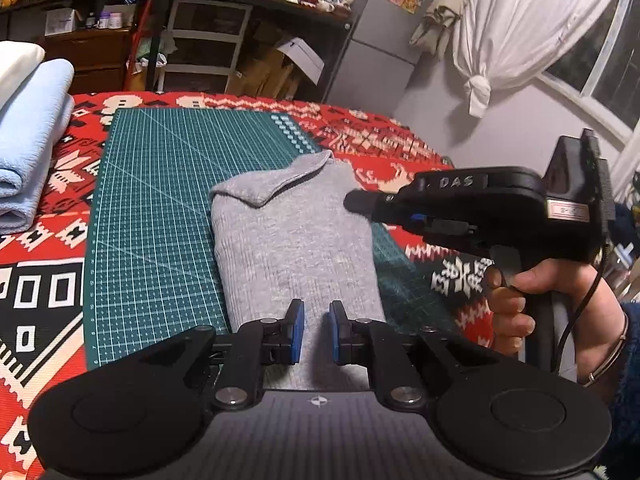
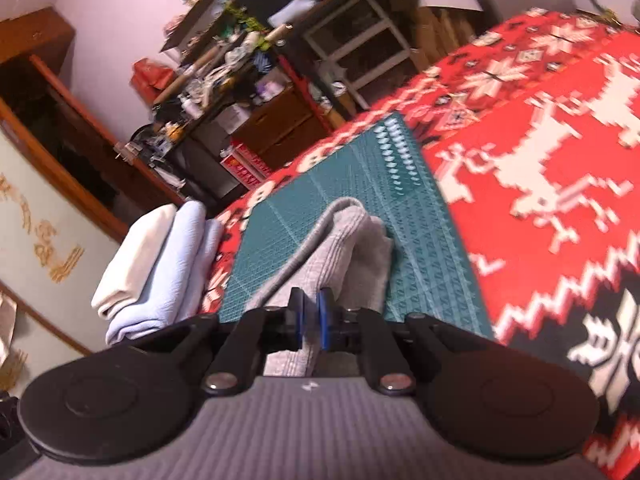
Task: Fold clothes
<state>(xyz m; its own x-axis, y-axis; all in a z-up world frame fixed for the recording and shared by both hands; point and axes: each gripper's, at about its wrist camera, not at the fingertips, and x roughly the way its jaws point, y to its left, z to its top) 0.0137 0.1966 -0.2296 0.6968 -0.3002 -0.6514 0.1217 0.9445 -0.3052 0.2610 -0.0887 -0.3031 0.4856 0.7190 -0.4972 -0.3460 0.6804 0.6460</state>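
A grey garment [image 1: 292, 240], folded into a long narrow block, lies on the green cutting mat [image 1: 160, 200]. My left gripper [image 1: 317, 328] sits at its near end, blue pads a narrow gap apart with grey cloth filling the gap. My right gripper [image 1: 350, 202], held by a person's hand [image 1: 560, 292], reaches in from the right with its jaws together at the garment's right edge. In the right wrist view the right gripper [image 2: 310, 320] pinches a raised ridge of the grey garment [image 2: 360, 240] between its pads, above the mat [image 2: 420, 240].
A red patterned cloth [image 1: 52, 280] covers the table under the mat. Folded light-blue [image 1: 32, 140] and white [image 1: 16, 60] cloths are stacked at the left edge. Cluttered shelves [image 1: 208, 40] stand beyond the far edge, and a curtained window [image 1: 520, 20] is at the right.
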